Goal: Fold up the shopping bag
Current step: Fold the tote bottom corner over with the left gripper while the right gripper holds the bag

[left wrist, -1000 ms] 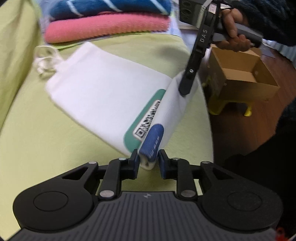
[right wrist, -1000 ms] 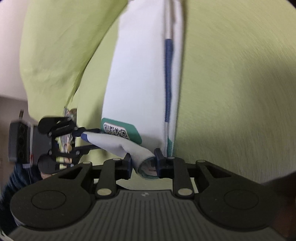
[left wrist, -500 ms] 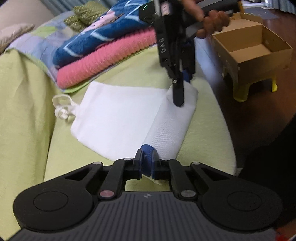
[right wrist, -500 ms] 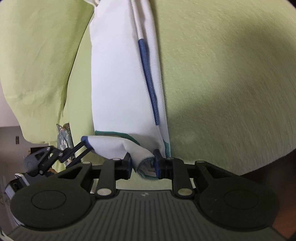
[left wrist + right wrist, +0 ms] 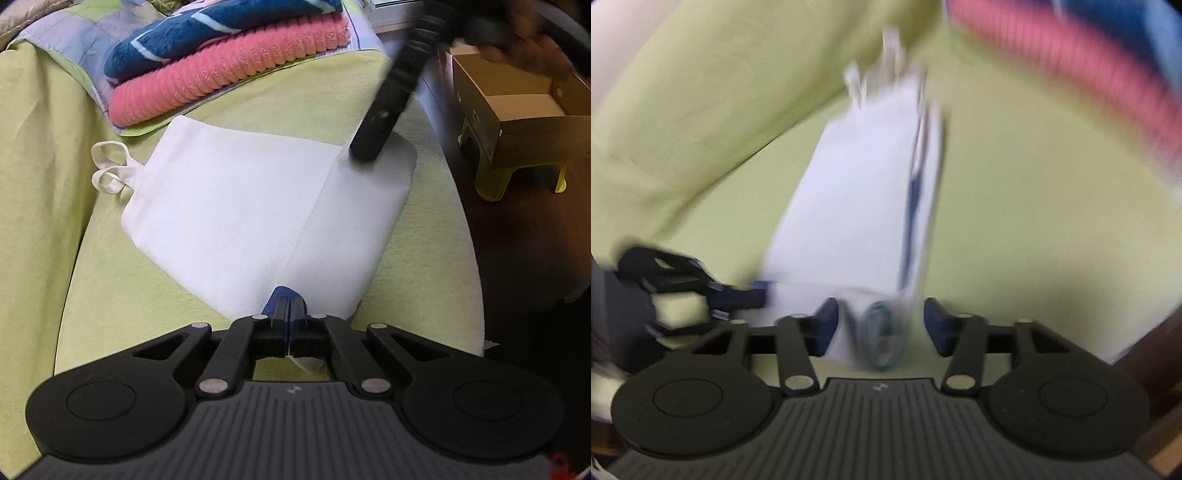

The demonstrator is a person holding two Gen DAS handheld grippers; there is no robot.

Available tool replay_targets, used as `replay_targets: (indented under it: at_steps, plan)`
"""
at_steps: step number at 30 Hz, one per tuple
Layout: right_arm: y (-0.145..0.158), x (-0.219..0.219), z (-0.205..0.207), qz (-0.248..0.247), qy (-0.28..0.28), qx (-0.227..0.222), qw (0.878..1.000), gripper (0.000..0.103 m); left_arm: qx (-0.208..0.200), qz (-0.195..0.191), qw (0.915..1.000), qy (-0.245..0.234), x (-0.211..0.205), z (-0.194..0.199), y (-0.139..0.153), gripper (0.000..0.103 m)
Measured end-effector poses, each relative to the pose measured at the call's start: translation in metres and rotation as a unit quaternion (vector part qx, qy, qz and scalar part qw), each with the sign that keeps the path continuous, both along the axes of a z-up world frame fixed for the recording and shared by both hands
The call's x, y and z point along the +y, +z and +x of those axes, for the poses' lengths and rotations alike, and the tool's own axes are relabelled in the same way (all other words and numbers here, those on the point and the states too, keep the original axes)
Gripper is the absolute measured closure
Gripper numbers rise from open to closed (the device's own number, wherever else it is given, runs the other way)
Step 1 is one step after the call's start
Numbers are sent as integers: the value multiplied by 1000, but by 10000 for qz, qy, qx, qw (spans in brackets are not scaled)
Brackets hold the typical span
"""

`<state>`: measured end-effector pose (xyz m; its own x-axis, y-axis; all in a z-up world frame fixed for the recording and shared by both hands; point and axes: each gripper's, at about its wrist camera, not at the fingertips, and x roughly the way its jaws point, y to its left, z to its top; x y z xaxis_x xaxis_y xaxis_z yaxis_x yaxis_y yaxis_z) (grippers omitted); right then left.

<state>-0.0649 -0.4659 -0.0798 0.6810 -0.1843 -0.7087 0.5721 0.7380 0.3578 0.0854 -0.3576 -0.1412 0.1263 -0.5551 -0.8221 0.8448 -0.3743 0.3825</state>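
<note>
The white shopping bag (image 5: 240,206) lies flat on the green cover, its near end folded back over itself. My left gripper (image 5: 290,314) is shut on the blue-trimmed corner of that folded flap. My right gripper (image 5: 369,147), blurred, hovers over the flap's far corner. In the right wrist view, the right gripper (image 5: 881,314) stands open, the rolled edge of the bag (image 5: 857,184) lying loose between its spread fingers. The left gripper (image 5: 753,295) shows at the left, on the bag's corner. The bag's white handles (image 5: 110,170) trail off its far end.
A pink towel (image 5: 229,77) and a blue striped towel (image 5: 221,33) are stacked behind the bag. A cardboard box (image 5: 517,114) sits on a yellow stool (image 5: 517,177) on the floor at right. The green cover (image 5: 110,295) drops off at its right edge.
The flap has been laid flat over the bag. My right gripper has opened and let go of its corner; it is moving and blurred. My left gripper has closed tighter on the blue corner.
</note>
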Motion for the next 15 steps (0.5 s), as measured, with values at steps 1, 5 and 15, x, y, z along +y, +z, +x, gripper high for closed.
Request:
replay_targets:
  at_steps: [1, 5, 15]
  plan:
    - [7, 12, -3, -498, -48, -34, 9987, 57, 24, 1, 10000, 25, 0, 0, 0, 103]
    - [14, 65, 2, -2042, 178, -50, 9788, 83, 56, -41, 9999, 100, 1, 0, 0, 103]
    - [-34, 65, 21, -3093, 563, 268, 9489, 95, 230, -196, 9988, 387, 0, 3, -1, 103]
